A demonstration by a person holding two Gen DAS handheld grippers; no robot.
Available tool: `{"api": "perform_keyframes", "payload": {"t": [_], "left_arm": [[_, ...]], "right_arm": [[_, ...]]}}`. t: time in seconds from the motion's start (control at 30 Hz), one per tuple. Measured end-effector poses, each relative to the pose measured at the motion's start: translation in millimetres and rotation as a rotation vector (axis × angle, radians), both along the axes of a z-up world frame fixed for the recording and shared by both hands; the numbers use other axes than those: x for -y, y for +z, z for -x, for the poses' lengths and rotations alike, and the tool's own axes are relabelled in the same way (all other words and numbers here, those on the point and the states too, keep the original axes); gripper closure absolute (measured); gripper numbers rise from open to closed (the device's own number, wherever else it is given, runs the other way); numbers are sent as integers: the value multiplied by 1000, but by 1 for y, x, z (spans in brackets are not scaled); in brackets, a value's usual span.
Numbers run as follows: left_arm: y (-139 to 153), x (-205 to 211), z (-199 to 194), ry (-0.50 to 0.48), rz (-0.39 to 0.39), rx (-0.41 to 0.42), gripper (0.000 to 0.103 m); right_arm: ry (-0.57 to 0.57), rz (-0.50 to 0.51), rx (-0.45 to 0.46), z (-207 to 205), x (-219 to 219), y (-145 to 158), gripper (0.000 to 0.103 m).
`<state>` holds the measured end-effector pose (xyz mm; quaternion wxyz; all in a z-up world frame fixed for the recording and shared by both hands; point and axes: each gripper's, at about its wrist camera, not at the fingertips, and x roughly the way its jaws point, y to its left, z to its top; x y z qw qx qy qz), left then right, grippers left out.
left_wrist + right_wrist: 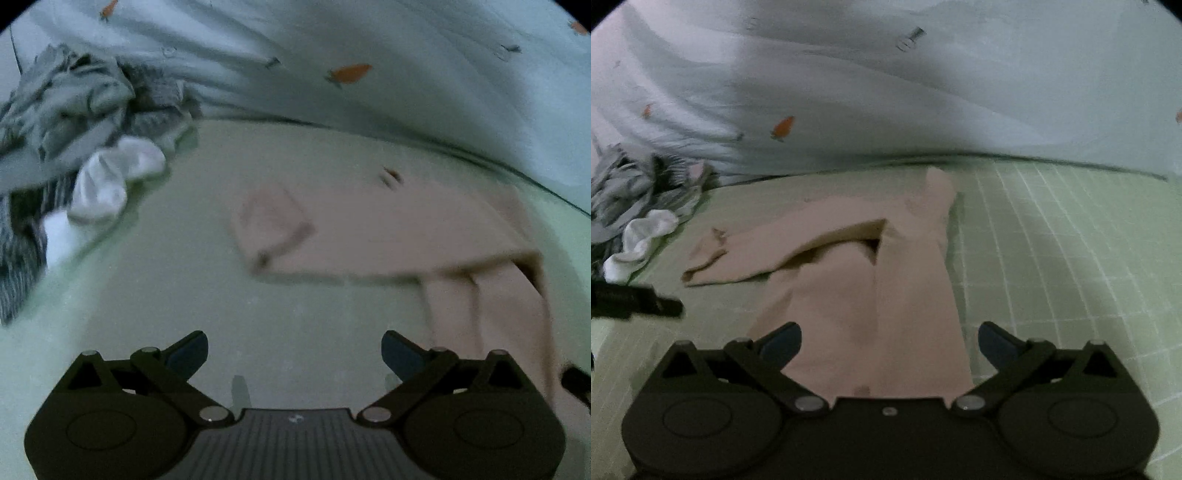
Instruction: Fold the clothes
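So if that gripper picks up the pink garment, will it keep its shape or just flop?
It will probably flop: the pink garment lies flat, creased and partly folded over itself, as soft cloth does. It looks thin, so it is likely light. Pushed, it would likely bunch up on the green mat rather than slide whole. Both grippers are open, holding nothing.

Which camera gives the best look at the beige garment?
The right wrist view: the beige garment lies centered and fairly sharp, its folded flap visible. The left wrist view shows it off to the right, blurred.
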<state>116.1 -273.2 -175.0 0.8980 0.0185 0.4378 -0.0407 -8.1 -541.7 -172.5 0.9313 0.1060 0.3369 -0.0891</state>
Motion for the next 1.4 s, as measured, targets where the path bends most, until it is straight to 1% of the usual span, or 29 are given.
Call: {"api": "perform_keyframes", "payload": {"t": [0.13,0.27,0.3,0.4,0.43,0.5,0.53,0.57,0.6,0.63,0.67,0.7,0.83,0.87,0.97,1.03,1.07,1.1,1.17,1.2,1.23,1.27,1.3,1.33,1.37,1.4], "left_arm": [[-4,-7,-41,-4,17,32,4],[-13,-4,-67,-27,25,65,5],[-16,-3,-73,-35,27,72,7],[-28,2,-89,-63,34,71,18],[-32,4,-92,-64,27,64,24],[-40,9,-97,-60,-10,70,32],[-41,11,-98,-60,-25,78,41],[-40,12,-97,-63,-27,84,47],[-39,13,-97,-66,-30,90,64],[-38,15,-97,-69,-32,97,93],[-37,16,-97,-73,-35,103,98],[-35,17,-96,-74,-23,106,98],[-12,17,-85,-75,109,102,98],[-3,21,-78,-96,142,111,98],[26,33,-55,-162,249,136,98],[45,45,-35,-235,349,142,98],[51,53,-24,-288,396,133,98],[55,61,-14,-346,439,115,98],[53,78,3,-464,495,53,92],[47,85,11,-500,498,20,87],[41,92,18,-513,487,-10,77],[35,95,23,-495,462,-34,71],[29,95,27,-479,443,-58,62],[25,94,31,-467,425,-74,57],[23,91,33,-461,410,-79,55],[21,88,35,-456,395,-84,49]], "right_arm": [[-97,34,-53,-14,10,-14,0],[-174,48,-112,-27,17,-33,0],[-189,48,-126,-30,18,-37,0],[-207,64,-99,-32,17,-41,0],[-212,69,-89,-32,16,-43,0],[-220,75,-75,-32,16,-45,0],[-223,76,-71,-31,16,-45,0],[-227,78,-68,-31,15,-45,0],[-230,80,-64,-31,15,-45,0],[-235,82,-63,-32,15,-45,0],[-237,82,-63,-32,14,-44,0],[-237,81,-64,-32,15,-44,0],[-232,59,-74,-30,18,-39,0],[-232,52,-75,-28,20,-37,0],[-251,36,-35,-17,28,-29,0],[-263,25,-13,-7,34,-23,0],[-270,20,-3,-2,37,-20,0],[-274,13,8,3,41,-18,0],[-281,5,27,12,46,-14,0],[-285,3,37,16,49,-13,0],[-291,-1,47,20,52,-12,0],[-300,-7,49,23,54,-12,0],[-308,-16,45,26,57,-11,0],[-310,-27,46,28,60,-10,0],[-306,-35,53,30,62,-9,0],[-296,-41,60,32,63,-7,0]]}}
